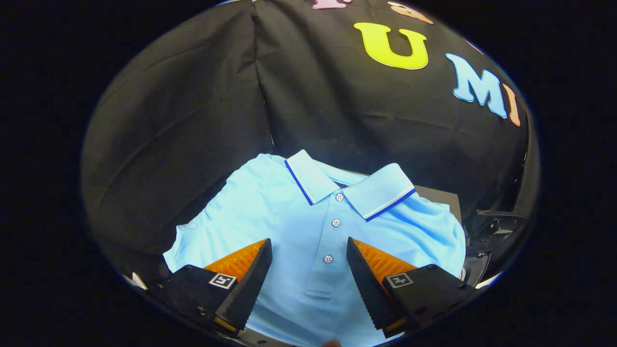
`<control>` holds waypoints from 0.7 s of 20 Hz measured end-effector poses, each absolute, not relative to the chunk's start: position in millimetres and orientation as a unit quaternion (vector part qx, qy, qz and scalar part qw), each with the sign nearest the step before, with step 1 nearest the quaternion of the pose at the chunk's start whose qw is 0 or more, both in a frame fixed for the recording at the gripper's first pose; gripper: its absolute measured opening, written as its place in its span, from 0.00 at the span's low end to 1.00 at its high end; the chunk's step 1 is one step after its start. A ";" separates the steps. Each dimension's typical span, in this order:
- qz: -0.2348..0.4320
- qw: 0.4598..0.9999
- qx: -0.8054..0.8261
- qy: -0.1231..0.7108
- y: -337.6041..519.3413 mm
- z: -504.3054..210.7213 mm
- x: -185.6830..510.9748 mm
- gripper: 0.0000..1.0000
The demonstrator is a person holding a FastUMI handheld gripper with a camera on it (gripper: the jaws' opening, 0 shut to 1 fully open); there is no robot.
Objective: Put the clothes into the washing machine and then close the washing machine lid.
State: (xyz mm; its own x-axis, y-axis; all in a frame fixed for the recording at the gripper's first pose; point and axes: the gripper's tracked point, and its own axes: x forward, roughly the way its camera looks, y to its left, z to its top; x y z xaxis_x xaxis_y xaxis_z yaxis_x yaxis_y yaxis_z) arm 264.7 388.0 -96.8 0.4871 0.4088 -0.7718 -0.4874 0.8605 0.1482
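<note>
A light blue polo shirt (289, 217) lies spread flat, collar pointing away from me, with a dark blue and white trim on the collar and three white buttons down the placket. My gripper (308, 246) hovers over the shirt's chest, open, its two black and orange fingers (250, 274) standing either side of the button placket. Nothing is held between them. A dark, shiny machine part (491, 231) shows just past the shirt's right sleeve; I cannot tell whether it is the washing machine.
A dark flat surface (441, 197) carries the shirt and shows behind its right shoulder. The black cloth wall (193, 120) hangs close behind. A small white object (137, 280) peeks out beside the left finger.
</note>
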 end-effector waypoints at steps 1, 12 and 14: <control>0.257 0.860 -0.051 0.437 386.6 -102.1 265.4 0.97; 0.269 0.833 -0.106 0.472 385.0 -111.1 259.2 0.93; 0.263 0.830 -0.102 0.481 382.9 -111.8 260.1 0.91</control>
